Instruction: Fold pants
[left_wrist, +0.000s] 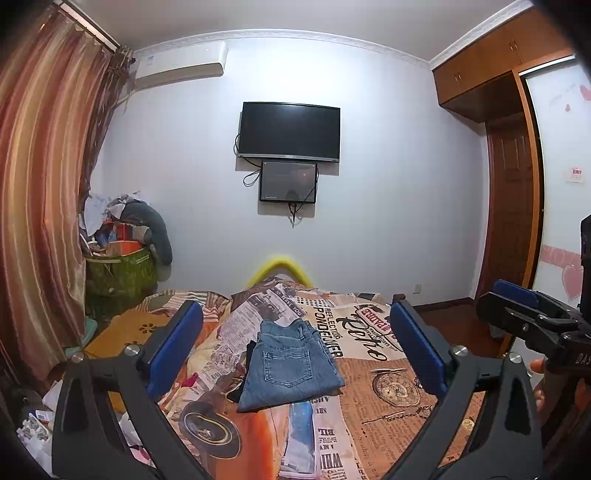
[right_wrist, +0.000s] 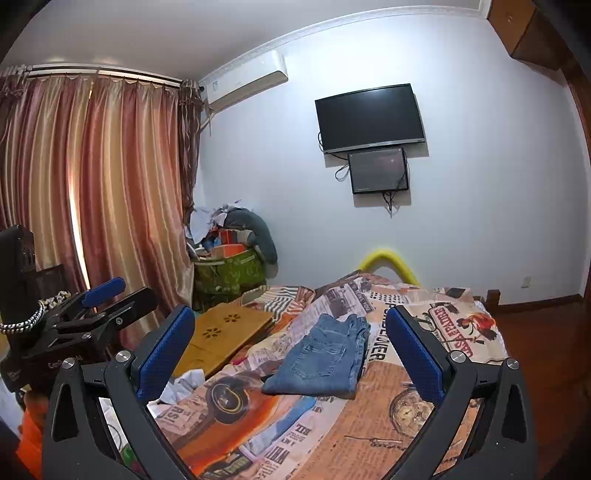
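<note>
Nearest, the left tool (left_wrist: 295, 354) and the right tool (right_wrist: 293, 350) are both wide open and hold nothing. Beyond them, the folded pants (left_wrist: 290, 363) lie on the bed (left_wrist: 388, 402), with a television (left_wrist: 290, 131) on the far wall.

I see a bed (left_wrist: 388, 387) with newsprint cover. Beyond its foot: wall TV (left_wrist: 289, 132), small monitor (left_wrist: 288, 181) just below it. Left of the bed: striped curtain (right_wrist: 92, 184), green bin (right_wrist: 231, 275).
</note>
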